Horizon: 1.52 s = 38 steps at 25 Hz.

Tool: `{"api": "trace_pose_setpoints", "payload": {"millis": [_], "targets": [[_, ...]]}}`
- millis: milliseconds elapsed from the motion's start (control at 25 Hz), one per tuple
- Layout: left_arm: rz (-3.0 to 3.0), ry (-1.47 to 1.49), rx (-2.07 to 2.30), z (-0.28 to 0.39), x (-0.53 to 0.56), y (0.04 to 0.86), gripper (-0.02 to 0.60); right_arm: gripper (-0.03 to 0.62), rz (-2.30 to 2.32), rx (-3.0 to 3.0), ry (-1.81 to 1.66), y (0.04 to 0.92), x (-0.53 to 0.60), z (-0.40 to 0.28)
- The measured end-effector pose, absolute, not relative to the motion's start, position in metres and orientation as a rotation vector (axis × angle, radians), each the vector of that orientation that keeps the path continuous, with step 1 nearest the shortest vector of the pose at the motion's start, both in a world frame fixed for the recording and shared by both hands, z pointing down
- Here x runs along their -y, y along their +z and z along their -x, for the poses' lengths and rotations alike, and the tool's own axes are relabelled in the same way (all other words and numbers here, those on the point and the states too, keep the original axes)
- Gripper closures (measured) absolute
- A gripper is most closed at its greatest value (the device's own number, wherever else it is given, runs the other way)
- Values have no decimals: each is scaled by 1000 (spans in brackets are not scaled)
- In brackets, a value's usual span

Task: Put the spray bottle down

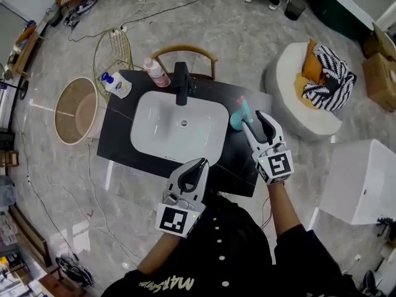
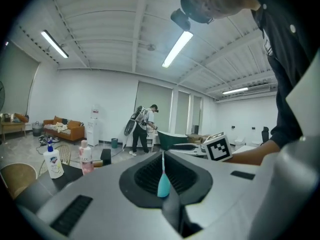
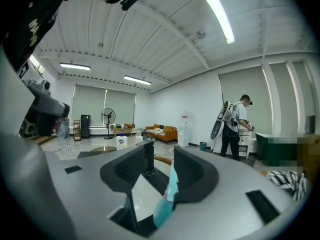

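While upright, one spray bottle (image 1: 237, 117)

A: Head view?
B: High above the sink (image 1: 179, 129), looking steeply down, with the whole worktop (image 1: 120, 125) in frame.
A: And the left tool (image 1: 199, 164) view?
B: In front of the sink, low, roughly level, looking along its own jaws past the sink's right side.
A: And the right tool (image 1: 260, 121) view?
B: Right of the sink, also level, faucet (image 3: 148, 159) close ahead.
A: Shared?
B: All three catch the spray bottle (image 1: 237, 117) right of the sink. Both tool views share the far person (image 2: 142, 129).
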State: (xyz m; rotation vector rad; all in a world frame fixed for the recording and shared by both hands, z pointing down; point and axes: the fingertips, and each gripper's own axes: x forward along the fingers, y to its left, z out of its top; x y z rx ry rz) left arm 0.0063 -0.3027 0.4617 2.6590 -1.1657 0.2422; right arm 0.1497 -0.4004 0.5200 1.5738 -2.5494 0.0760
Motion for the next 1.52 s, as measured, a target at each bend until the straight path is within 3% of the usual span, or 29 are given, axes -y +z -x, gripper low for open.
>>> {"api": "trace_pose_setpoints", "payload": {"millis": [320, 760, 1520], "targets": [[-2797, 131, 1173, -19, 321, 418, 560, 584, -1461, 2683, -26, 426, 355, -115], [-2884, 38, 1172, -31, 333, 375, 560, 599, -1522, 2671, -147, 357, 321, -120], [-2857, 54, 1237, -22, 343, 375, 560, 599, -1503, 2663, -114, 373, 329, -118]]}}
